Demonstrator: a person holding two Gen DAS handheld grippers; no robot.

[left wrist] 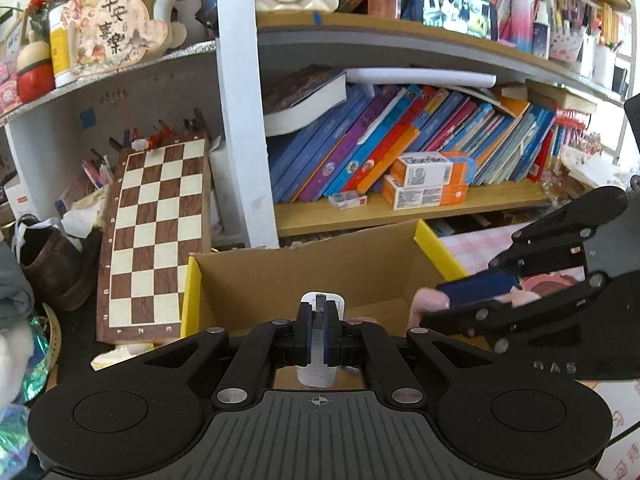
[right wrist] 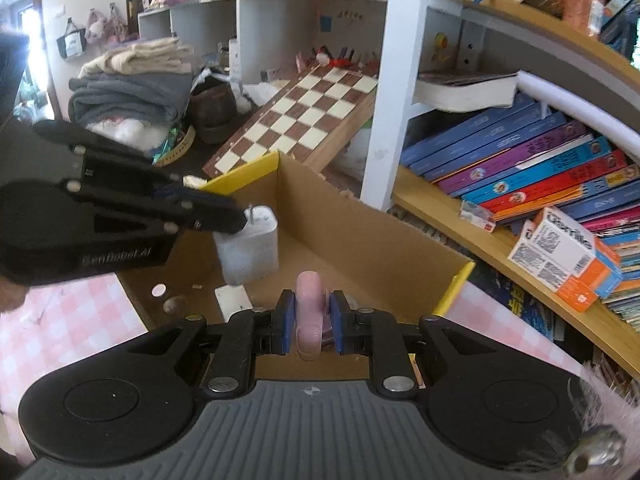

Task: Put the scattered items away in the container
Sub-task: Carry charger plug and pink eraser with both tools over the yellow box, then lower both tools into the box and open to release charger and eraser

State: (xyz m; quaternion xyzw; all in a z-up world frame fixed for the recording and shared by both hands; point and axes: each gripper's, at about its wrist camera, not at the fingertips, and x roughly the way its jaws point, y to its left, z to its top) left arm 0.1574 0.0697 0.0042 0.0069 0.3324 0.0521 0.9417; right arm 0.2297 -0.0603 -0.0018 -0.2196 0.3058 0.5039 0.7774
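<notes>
Both tongs are hanging over the cardboard box [right wrist: 360,216], each clenched on 1 item: the left gripper [left wrist: 318,332] is grasping a white charger [right wrist: 248,244] near the box's yellow-edged corner, the right gripper [right wrist: 308,320] a pink piece [right wrist: 308,320] near the box's front edge, both directly above the box floor.

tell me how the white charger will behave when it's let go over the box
The charger looks rigid and blocky, so it should probably drop without flexing. Its metal prongs stick up, so it may tip on landing. The left gripper pinches its smooth shell, which could slip.
</notes>
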